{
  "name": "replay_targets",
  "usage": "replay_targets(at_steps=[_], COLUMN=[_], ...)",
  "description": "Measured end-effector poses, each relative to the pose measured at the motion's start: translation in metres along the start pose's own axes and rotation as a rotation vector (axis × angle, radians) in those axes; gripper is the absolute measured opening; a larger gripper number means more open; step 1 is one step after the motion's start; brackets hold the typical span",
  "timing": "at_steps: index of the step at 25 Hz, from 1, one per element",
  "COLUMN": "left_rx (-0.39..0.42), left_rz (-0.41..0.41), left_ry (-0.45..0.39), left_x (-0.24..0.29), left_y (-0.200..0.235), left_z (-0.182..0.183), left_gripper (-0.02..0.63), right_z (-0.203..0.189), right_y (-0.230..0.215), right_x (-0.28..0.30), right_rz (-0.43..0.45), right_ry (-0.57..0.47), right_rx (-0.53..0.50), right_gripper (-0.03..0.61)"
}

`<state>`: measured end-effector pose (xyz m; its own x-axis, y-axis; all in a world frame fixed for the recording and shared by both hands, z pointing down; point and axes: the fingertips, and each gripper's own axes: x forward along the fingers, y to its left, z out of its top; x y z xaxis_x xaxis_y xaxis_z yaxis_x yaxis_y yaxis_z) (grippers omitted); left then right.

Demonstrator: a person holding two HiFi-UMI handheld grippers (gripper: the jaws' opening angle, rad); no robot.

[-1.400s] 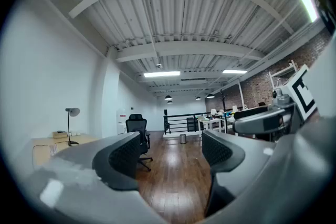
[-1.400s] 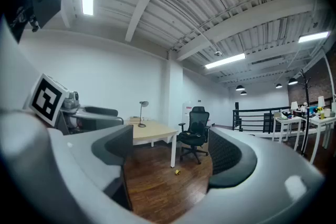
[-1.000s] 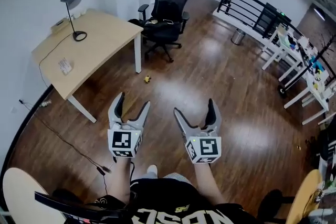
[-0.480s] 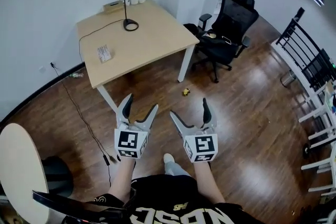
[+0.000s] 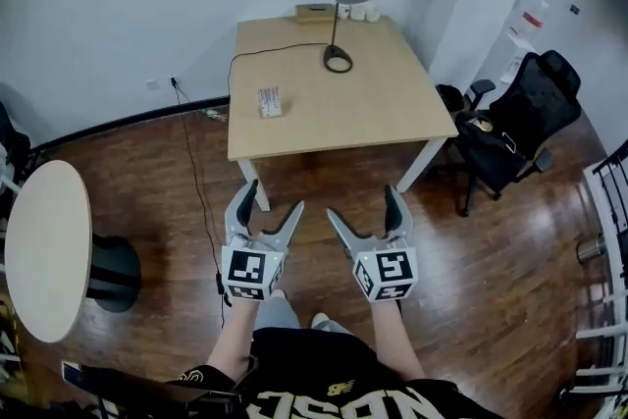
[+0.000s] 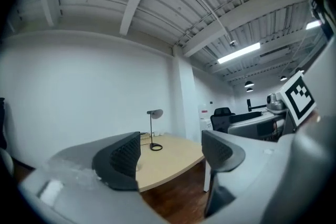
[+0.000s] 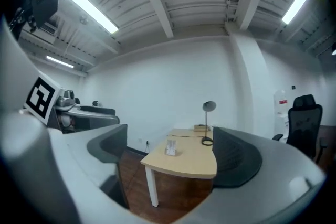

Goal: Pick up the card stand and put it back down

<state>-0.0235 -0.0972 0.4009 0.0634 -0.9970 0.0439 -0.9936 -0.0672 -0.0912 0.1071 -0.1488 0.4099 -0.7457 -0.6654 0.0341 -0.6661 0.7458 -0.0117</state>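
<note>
Light wooden rectangular table with white legs (image 5: pixel 383 118) is standing on dark brown wood-plank floor (image 5: pixel 491 250). Small white card stand (image 5: pixel 269 102) is sitting upright on the tabletop toward 9 o'clock, near the left edge. Black desk lamp with round base (image 5: pixel 339 62) is standing toward 12 o'clock, its thin black cable (image 5: pixel 263 50) trailing toward 10 o'clock and over the edge. Flat tan box (image 5: pixel 315 12) and small white items (image 5: pixel 359 13), too small to identify, are lying along the far edge.

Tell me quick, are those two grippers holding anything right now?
The left gripper: open, holding nothing.
The right gripper: open, holding nothing.
</note>
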Motion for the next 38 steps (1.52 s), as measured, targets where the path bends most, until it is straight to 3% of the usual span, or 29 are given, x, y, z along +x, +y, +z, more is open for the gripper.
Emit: replay_targets(at_steps=[4, 9, 16, 20, 27, 33, 38], left_rx=[-0.008, -0.002, 0.014, 0.011, -0.023, -0.015, 0.024], left_rz=[0.074, 0.117, 0.064, 0.038, -0.007, -0.02, -0.02], left_ry=[-0.006, -0.017, -0.008, 0.008, 0.062, 0.12, 0.168], left_x=[0.027, 0.07, 0.126, 0.144, 0.187, 0.216, 0.235], left_y=[0.054, 0.13, 0.203, 0.234, 0.263, 0.288, 0.306], left_z=[-0.006, -0.014, -0.022, -0.034, -0.066, -0.084, -0.112], left_gripper=[0.368, 0.368, 0.368, 0.368, 0.374, 0.383, 0.384], right_z=[0.001, 0.006, 0.019, -0.004, -0.067, -0.081, -0.107], right_y=[0.015, 0.023, 0.034, 0.03, -0.061, -0.188, -0.248], right_x=[0.066, 0.152, 0.259, 0.296, 0.321, 0.324, 0.345], right_rz=[0.096, 0.144, 0.181, 0.176, 0.136, 0.064, 0.119], right_ry=[-0.003, -0.024, -0.055, -0.017, 0.144, 0.25, 0.352], right_rx=[-0.024, -0.034, -0.014, -0.006, 0.029, -0.104, -0.182], right_gripper=[0.497, 0.494, 0.494, 0.494, 0.494, 0.494, 0.494])
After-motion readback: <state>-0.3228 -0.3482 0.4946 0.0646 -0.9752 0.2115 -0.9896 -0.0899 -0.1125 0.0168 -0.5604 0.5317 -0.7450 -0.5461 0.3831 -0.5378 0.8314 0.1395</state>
